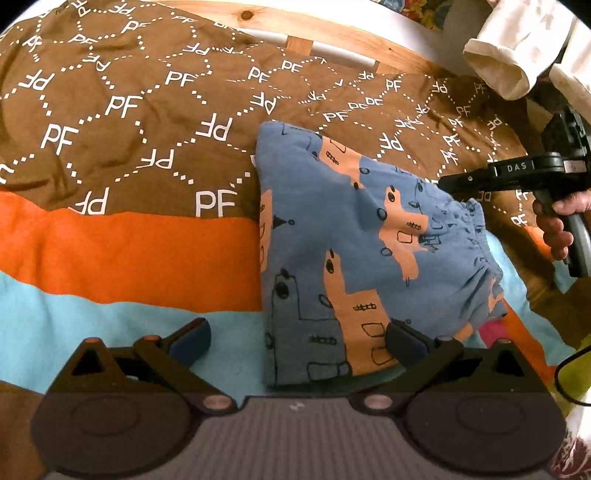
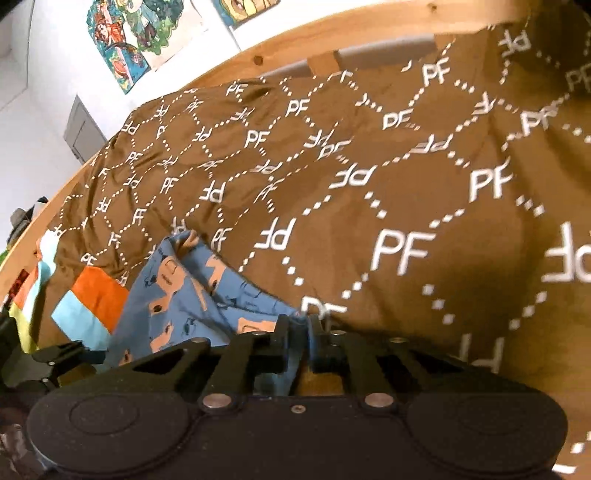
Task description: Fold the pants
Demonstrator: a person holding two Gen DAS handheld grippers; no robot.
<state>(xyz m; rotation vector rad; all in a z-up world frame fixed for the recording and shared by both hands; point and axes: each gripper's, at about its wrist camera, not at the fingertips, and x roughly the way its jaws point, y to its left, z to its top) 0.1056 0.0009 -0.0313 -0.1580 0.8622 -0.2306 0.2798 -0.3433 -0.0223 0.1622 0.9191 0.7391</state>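
The blue pants (image 1: 354, 236) with orange and grey figures lie folded on the bed, their gathered waistband toward the right. My left gripper (image 1: 299, 343) is open at the pants' near edge, its right finger (image 1: 404, 341) over the fabric and its left finger (image 1: 192, 338) over the light blue cover. In the left wrist view my right gripper (image 1: 445, 181) comes in from the right, held by a hand, with its tip at the waistband corner. In the right wrist view my right gripper (image 2: 301, 332) is shut on a pinch of the blue pants (image 2: 177, 295).
The bed cover is brown with white PF letters (image 1: 147, 110), then an orange band (image 1: 129, 254) and a light blue band (image 1: 92, 325). A wooden bed rail (image 2: 332, 29) runs along the far side below wall posters (image 2: 140, 33). A white sleeve (image 1: 517, 48) hangs at upper right.
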